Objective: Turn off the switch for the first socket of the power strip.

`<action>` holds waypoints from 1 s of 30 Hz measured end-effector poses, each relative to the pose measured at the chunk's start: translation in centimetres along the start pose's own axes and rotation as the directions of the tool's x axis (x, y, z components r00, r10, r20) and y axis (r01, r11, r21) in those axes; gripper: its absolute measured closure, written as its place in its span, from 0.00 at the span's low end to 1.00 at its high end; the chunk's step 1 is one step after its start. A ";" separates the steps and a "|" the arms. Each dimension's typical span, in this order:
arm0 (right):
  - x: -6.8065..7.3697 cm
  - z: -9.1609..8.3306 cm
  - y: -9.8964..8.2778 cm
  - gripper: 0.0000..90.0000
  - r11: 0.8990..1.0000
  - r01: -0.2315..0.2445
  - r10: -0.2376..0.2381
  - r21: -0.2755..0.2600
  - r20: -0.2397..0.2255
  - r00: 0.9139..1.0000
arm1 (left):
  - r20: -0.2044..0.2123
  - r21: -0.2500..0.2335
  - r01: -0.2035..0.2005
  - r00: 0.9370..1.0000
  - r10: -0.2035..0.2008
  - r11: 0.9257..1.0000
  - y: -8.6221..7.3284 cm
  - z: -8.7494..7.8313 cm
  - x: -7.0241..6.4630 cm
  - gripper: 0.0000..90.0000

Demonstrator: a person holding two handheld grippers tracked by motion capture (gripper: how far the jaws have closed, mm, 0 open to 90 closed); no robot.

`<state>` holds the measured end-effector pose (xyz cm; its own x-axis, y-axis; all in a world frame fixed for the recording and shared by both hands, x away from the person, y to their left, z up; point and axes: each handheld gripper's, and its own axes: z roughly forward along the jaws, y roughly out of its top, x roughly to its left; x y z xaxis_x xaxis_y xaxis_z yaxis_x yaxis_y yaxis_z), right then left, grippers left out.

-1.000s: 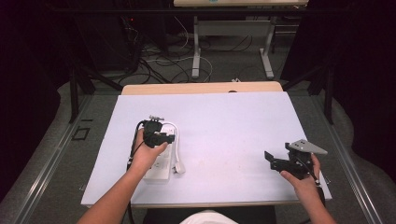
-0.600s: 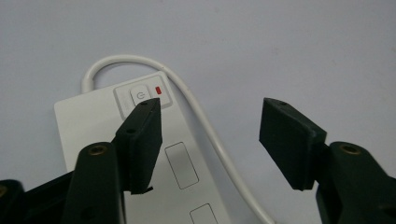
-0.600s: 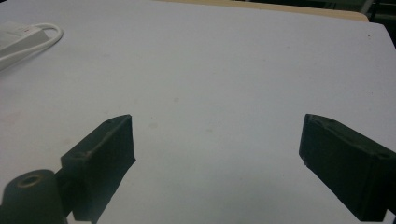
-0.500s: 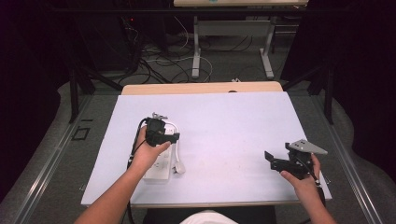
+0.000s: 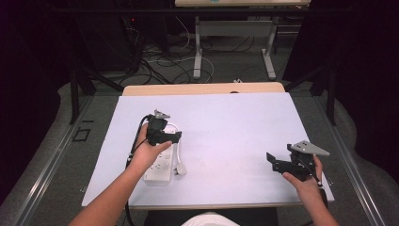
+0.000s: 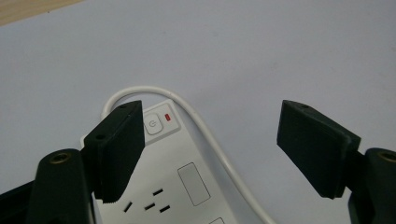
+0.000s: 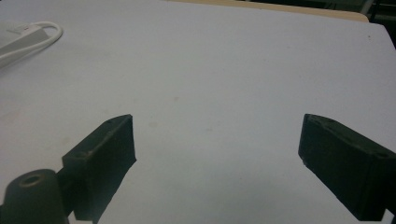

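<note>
Item 1, near edge, about 4 o'clock on the bench (image 5: 226,117) (white sheet over a pale wooden top): right hand-held gripper (image 5: 272,160), black, two-jaw, grey three-cornered plate on top. Jaws wide apart, nothing between them; bare sheet beneath in the right gripper view.

Item 2, about 8 o'clock: white oblong plastic power strip (image 5: 162,165), lying flat. Long axis runs roughly 6 to 12 o'clock, slightly tilted. The switch end, with round power button (image 6: 153,124) and small red indicator light (image 6: 168,117), points away from the person. Its white round cable (image 6: 205,135) loops round that far end and returns along the strip's right flank.

Item 3, above the strip's far half: left hand-held gripper (image 5: 176,137), black, aimed toward 3 o'clock. Jaws have just been opening and stand well apart, gripping nothing; strip and cable lie below them.

Risk, judged: closing from here could pinch the cable instead of the strip's body and drag it askew; a jaw brushing the button could switch it.
</note>
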<state>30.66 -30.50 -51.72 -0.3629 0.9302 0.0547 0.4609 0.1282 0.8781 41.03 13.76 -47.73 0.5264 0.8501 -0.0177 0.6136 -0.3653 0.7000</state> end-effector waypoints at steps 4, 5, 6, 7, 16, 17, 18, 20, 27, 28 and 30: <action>0.1 0.0 0.0 0.12 1.000 -0.001 0.001 -0.001 -0.002 1.000 | -0.003 0.005 -0.008 1.000 0.008 1.000 0.3 -0.5 0.1 0.26; 0.1 0.0 0.0 0.12 1.000 -0.001 0.001 -0.001 -0.002 1.000 | -0.004 0.008 -0.003 1.000 0.003 1.000 0.3 -0.7 0.1 0.26; 0.0 0.0 0.0 0.12 1.000 0.004 -0.004 -0.003 -0.003 1.000 | -0.003 0.003 -0.005 1.000 0.005 1.000 0.3 -0.7 0.1 0.26; 0.0 0.0 0.0 0.12 1.000 0.003 -0.003 -0.003 -0.002 1.000 | -0.003 0.003 -0.006 1.000 0.006 1.000 0.3 -0.9 0.1 0.26; 0.0 0.0 0.0 0.12 1.000 0.009 -0.009 -0.003 -0.002 1.000 | 0.004 -0.044 0.031 1.000 -0.031 0.999 0.2 -1.7 0.4 0.18; 0.0 0.0 0.0 0.12 1.000 0.007 -0.007 -0.003 -0.002 1.000 | 0.009 -0.053 0.046 0.999 -0.045 0.998 0.2 -1.8 0.4 0.18; 0.0 -0.1 0.0 0.12 1.000 0.006 -0.006 -0.004 -0.002 1.000 | 0.011 -0.059 0.049 0.999 -0.048 0.997 0.1 -1.9 0.5 0.18; 0.0 0.0 0.0 0.12 1.000 0.002 -0.002 -0.008 0.002 1.000 | 0.004 -0.056 0.042 0.999 -0.042 0.998 0.1 -2.2 0.6 0.17; -0.1 -0.1 -0.1 0.12 1.000 0.001 -0.001 -0.007 -0.005 1.000 | 0.030 -0.079 0.089 0.996 -0.087 0.993 -0.3 -3.2 1.3 0.01; 0.0 -0.1 -0.1 0.12 1.000 -0.005 0.005 -0.006 -0.005 1.000 | 0.041 -0.085 0.098 0.995 -0.094 0.992 -0.4 -3.4 1.4 0.00; -0.2 -0.2 -0.1 0.12 1.000 -0.001 0.001 -0.005 0.000 1.000 | 0.047 -0.095 0.098 0.995 -0.094 0.991 -0.6 -3.7 1.6 0.00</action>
<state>30.55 -30.74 -51.76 -0.3625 0.9303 0.0553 0.4567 0.1256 0.8807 39.34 16.76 -45.51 0.4937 0.8618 -0.1166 0.6033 -0.2428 0.7596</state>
